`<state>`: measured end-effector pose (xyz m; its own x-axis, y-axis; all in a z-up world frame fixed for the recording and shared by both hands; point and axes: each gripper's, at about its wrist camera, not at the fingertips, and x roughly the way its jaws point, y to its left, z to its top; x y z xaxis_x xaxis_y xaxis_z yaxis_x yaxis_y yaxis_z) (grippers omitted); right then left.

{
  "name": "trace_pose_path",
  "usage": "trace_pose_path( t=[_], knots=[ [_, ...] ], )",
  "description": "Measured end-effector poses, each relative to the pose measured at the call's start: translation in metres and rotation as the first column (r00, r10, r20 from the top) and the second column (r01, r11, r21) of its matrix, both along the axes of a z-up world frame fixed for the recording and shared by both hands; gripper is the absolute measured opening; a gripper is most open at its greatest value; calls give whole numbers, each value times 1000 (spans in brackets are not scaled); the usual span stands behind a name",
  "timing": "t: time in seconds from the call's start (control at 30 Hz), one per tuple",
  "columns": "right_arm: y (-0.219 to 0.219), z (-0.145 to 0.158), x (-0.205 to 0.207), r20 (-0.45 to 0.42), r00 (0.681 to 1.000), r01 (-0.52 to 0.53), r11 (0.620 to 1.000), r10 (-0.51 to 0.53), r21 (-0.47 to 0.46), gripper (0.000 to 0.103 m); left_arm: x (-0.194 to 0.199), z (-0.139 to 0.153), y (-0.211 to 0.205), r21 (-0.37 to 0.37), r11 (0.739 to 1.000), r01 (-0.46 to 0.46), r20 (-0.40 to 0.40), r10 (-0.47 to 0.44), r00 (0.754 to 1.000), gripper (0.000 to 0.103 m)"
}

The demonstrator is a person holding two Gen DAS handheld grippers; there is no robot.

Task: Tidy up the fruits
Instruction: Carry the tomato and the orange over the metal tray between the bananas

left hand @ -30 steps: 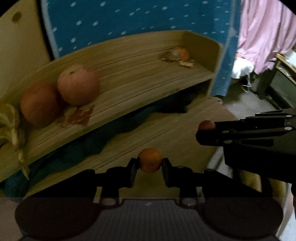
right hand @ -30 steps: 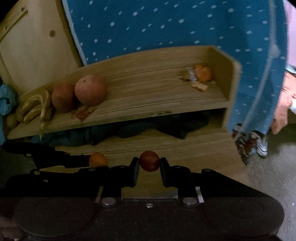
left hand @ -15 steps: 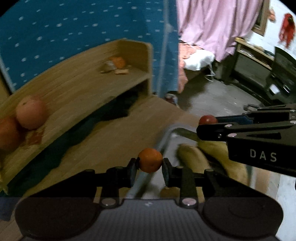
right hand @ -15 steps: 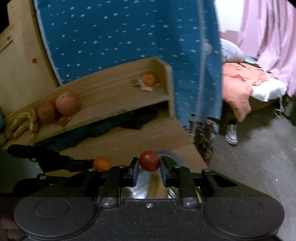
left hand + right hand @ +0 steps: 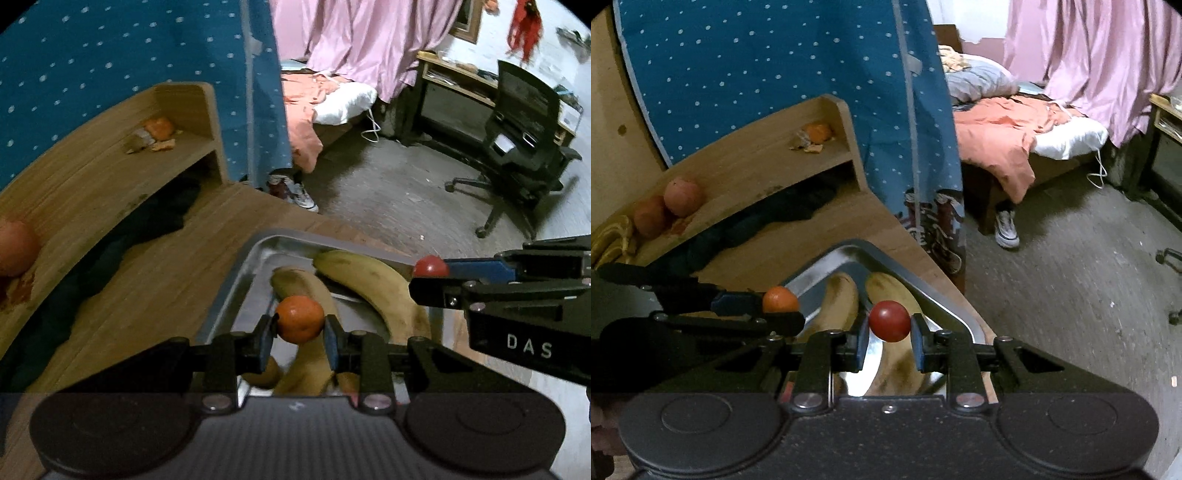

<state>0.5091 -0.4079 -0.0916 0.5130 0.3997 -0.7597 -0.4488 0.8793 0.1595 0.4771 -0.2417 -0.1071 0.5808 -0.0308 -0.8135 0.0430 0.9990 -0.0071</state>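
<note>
The left gripper (image 5: pixel 300 325) clamps a small orange (image 5: pixel 300 323) and the right gripper (image 5: pixel 889 322) a red fruit (image 5: pixel 889 320) above the metal tray (image 5: pixel 236 280) of bananas (image 5: pixel 373 284) — both look light, round, likely to roll — held across their middles.
</note>
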Motion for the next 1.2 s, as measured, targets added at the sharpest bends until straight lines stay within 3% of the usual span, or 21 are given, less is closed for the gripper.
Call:
trace_pose_path(
  t=[0.43,1.2],
  knots=[
    [-15,-15,-24,-56,998,35,999,-35,-2,26,-4,-6,-19,5,997,77,-36,-77,996,33],
    [-10,-29,-23,-105,994,16,1000,-17,-9,26,0,-16,-20,-1,996,84,-90,-84,992,33]
  ],
)
